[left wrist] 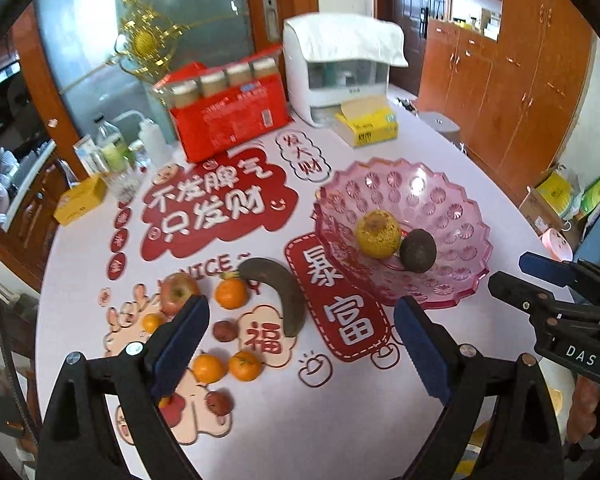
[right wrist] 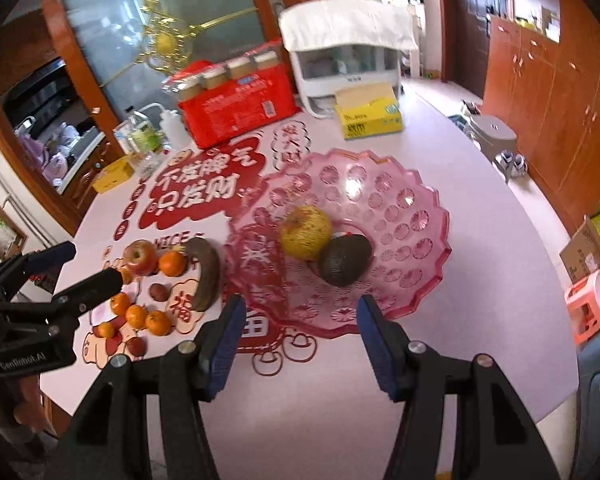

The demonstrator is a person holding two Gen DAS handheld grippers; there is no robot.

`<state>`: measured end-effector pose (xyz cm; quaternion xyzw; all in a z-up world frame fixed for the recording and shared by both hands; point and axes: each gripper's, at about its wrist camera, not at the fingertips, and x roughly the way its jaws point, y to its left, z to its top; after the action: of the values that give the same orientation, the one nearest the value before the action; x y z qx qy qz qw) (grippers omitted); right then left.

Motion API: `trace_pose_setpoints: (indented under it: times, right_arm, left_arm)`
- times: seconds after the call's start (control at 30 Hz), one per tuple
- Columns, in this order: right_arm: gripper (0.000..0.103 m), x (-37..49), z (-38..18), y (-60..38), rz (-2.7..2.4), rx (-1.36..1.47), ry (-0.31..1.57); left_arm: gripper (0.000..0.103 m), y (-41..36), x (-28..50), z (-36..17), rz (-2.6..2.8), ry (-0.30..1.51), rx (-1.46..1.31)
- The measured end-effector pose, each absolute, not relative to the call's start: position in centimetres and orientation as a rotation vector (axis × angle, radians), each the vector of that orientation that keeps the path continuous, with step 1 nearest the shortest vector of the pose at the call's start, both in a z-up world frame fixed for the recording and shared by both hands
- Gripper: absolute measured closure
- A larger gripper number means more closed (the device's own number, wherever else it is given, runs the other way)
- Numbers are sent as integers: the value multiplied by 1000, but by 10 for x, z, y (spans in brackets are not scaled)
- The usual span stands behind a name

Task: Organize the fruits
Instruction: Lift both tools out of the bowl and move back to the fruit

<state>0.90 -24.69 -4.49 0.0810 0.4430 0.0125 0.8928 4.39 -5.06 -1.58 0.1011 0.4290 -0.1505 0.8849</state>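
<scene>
A pink plastic fruit bowl (left wrist: 452,204) (right wrist: 412,216) stands on the table and holds a yellow pear (left wrist: 378,234) (right wrist: 306,232) and a dark avocado (left wrist: 418,251) (right wrist: 344,259). Left of it on the table lie a brown banana (left wrist: 284,288) (right wrist: 206,272), a red apple (left wrist: 176,286) (right wrist: 140,256), several small oranges (left wrist: 230,292) (right wrist: 172,263) and small dark red fruits (left wrist: 225,330) (right wrist: 159,292). My left gripper (left wrist: 300,344) is open and empty above the loose fruit. My right gripper (right wrist: 300,340) is open and empty at the bowl's near rim.
At the back stand a red package of jars (left wrist: 228,112), a white dispenser (left wrist: 336,68), a yellow tissue box (left wrist: 366,124), bottles (left wrist: 112,144) and a small yellow box (left wrist: 80,200). The round table's edge (right wrist: 540,280) curves on the right; stools and boxes sit on the floor beyond.
</scene>
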Motion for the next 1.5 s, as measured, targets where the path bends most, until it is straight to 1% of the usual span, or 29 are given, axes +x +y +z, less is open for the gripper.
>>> trace_pose_setpoints:
  times: [0.37,0.5,0.77,1.1,1.23,1.37,1.5]
  right_arm:
    - [45,-31,-5,-201,9,94,806]
    - [45,-40,11,-180,-11,89,767]
    - [45,-42,27,-128,-27,54,729]
    - [45,-29,26,-86,-73,41,752]
    - [45,-13,19,-74,-90,58,791]
    - [45,8,5,-63,-112,53,842]
    - [45,35,-13,-56,-119,66,891]
  left_arm:
    - [9,6,13,28,-326,781,199]
    - [6,32,8,41,-317,736,214]
    - [5,80,6,50,-305,670,238]
    - [5,118,25,35,-348,660,233]
    - [4,131,43,22,-362,670,231]
    - [4,144,68,-1,-352,707,237]
    - [4,155,105,-31,-348,787,226]
